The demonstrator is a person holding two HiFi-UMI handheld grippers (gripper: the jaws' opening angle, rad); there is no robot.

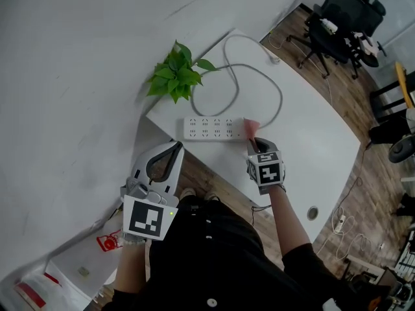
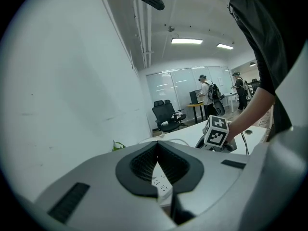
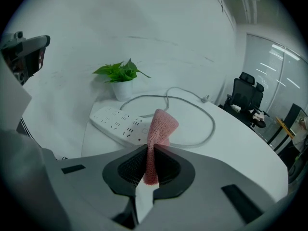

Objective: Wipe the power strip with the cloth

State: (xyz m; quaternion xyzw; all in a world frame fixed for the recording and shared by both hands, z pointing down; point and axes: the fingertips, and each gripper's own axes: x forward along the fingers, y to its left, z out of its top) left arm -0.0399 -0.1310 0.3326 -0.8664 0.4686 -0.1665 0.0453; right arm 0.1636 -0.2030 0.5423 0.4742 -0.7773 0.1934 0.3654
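A white power strip (image 1: 213,128) lies on the white table (image 1: 311,141), its grey cable looping behind it. In the right gripper view the strip (image 3: 120,123) sits just ahead and left of the jaws. My right gripper (image 1: 254,142) is shut on a pink cloth (image 3: 156,143), whose folded top (image 1: 251,128) hangs at the strip's right end. My left gripper (image 1: 174,149) is held off the table's near-left edge, jaws shut with nothing between them; in the left gripper view part of the strip (image 2: 162,182) shows past the jaws (image 2: 158,154).
A small potted plant (image 1: 176,73) stands at the table's far-left corner, close behind the strip. The wall runs along the left. Black office chairs (image 1: 343,18) stand on the wood floor beyond the table. People stand far off in the left gripper view.
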